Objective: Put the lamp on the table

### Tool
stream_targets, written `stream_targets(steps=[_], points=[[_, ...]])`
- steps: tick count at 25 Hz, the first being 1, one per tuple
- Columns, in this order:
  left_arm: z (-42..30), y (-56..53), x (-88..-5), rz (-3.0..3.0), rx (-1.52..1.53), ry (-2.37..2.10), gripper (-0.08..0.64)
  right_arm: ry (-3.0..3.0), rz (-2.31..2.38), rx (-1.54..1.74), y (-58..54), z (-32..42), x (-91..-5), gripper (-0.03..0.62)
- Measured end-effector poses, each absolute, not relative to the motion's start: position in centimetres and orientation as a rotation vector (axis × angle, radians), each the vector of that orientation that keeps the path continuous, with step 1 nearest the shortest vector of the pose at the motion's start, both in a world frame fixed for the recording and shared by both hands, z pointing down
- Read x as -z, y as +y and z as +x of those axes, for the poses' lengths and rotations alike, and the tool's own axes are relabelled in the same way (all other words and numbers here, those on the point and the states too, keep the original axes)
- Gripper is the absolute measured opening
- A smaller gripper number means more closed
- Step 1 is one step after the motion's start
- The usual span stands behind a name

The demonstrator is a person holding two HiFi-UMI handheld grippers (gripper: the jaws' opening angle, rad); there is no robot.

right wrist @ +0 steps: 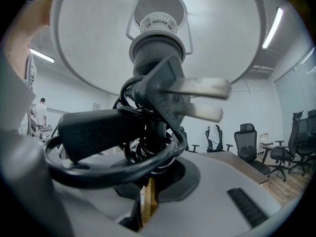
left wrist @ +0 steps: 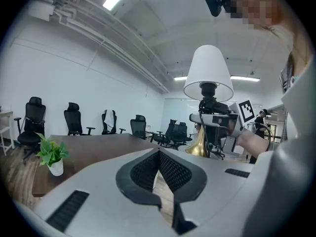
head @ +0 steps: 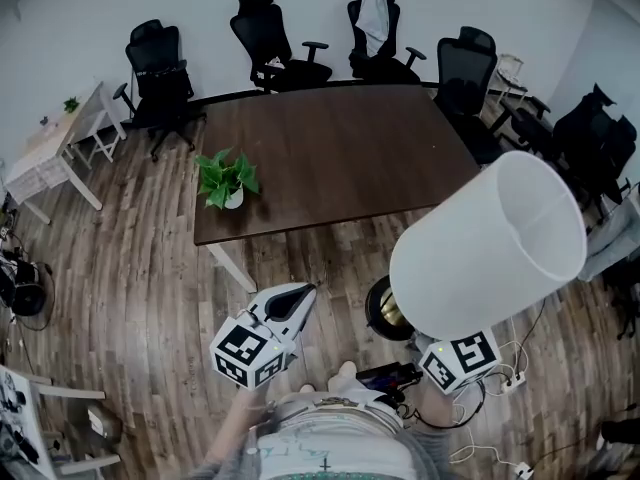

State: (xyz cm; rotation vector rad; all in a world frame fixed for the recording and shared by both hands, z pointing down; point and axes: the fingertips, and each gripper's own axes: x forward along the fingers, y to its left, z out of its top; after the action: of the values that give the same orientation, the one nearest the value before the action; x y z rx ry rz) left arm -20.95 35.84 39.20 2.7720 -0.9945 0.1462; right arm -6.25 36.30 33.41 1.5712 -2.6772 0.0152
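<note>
So the white-shaded brass lamp (right wrist: 153, 53) is up off the floor. Its thin brass stem is pinched tight between the right gripper (right wrist: 144, 201) jaws, with the shade right above them and the black cord and plug (right wrist: 168, 98) bundled just over the pads. The dark brown wooden table (head: 330, 158) sits ahead of the jaws, and the lamp isn't on it yet. The left gripper (left wrist: 158, 154) jaws are pressed together with nothing in them, and there's a small green potted plant (left wrist: 52, 157) ahead to their left.
</note>
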Motion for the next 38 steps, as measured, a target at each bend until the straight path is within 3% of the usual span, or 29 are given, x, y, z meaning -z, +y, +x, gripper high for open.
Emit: stream_targets(steps=[17, 38], points=[[-14.0, 31.9, -40.4, 2.687, -0.136, -1.122, 0.006, -2.710, 1.498, 0.007, 30.8, 2.1, -33.8, 0.028], [-12.8, 23.2, -40.7, 2.753, -0.147, -1.021, 0.006, -2.658, 1.577, -0.006, 24.1, 2.2, -34.8, 0.028]])
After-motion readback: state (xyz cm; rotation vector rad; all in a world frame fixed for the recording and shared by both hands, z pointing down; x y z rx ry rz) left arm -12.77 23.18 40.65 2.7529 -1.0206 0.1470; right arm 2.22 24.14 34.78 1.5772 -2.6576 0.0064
